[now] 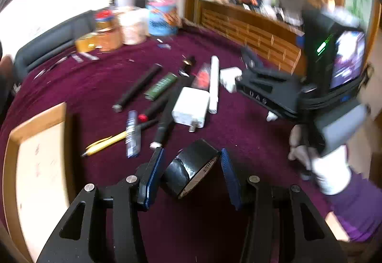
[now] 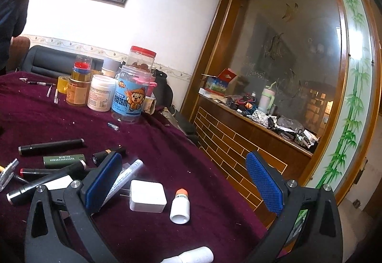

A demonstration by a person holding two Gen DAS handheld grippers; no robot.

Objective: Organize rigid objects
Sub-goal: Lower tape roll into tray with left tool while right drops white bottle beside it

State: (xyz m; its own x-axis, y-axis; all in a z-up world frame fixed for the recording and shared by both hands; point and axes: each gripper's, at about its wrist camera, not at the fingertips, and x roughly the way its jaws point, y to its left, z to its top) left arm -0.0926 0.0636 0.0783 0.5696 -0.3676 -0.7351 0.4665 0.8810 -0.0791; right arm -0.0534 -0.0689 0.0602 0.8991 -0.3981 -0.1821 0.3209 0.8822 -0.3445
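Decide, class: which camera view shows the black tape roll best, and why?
The left wrist view. The tape roll sits close and whole between the left gripper's blue pads, its side label visible. The right wrist view shows no tape roll at all.

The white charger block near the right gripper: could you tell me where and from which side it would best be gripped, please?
Grip the white charger block across its two flat side faces, coming from above. It lies flat on the cloth with its prongs pointing toward the white tube, so the sides are bare. The right gripper is open and wide enough.
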